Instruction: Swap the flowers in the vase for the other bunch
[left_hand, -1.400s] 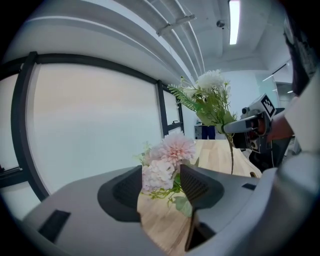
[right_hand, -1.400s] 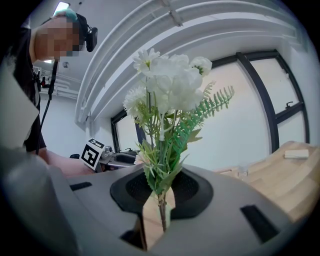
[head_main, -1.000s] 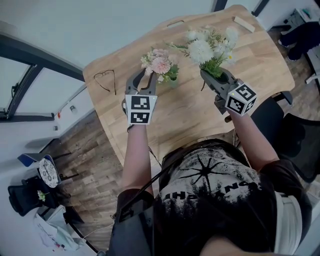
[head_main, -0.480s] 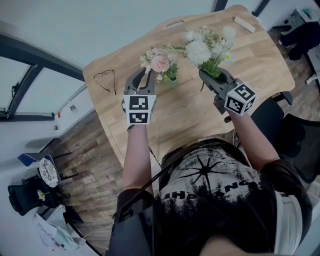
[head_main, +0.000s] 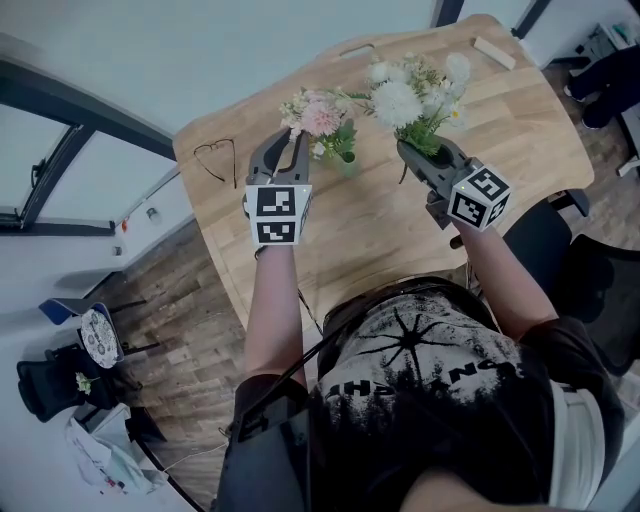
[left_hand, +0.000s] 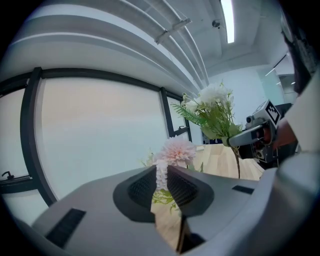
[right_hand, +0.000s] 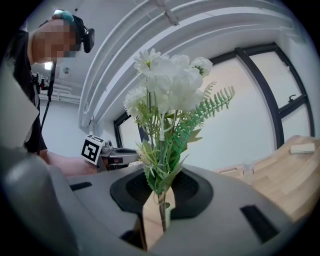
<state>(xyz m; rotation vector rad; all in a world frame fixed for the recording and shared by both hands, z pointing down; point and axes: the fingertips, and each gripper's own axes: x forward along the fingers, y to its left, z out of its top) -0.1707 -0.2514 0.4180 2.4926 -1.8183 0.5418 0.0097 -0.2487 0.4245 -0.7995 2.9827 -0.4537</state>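
My left gripper (head_main: 291, 142) is shut on the pink bunch (head_main: 320, 117); in the left gripper view a pale pink flower spike (left_hand: 161, 175) is pinched between the pads under a round pink bloom (left_hand: 176, 150). Its leaves hang over a small clear vase (head_main: 347, 165) on the wooden table (head_main: 380, 230), and its stem ends are hidden. To the right, my right gripper (head_main: 415, 152) is shut on the stems of the white bunch (head_main: 412, 92), held upright above the table. In the right gripper view the green stems (right_hand: 161, 200) pass between the pads.
A pair of glasses (head_main: 213, 160) lies near the table's left edge. A small wooden block (head_main: 495, 52) sits at the far right corner. A dark chair (head_main: 590, 290) stands off the table's right side. Windows run along the far side.
My left gripper has closed on the pink bunch and risen a little, carrying the blooms up and away from me. The right gripper and white bunch have kept still.
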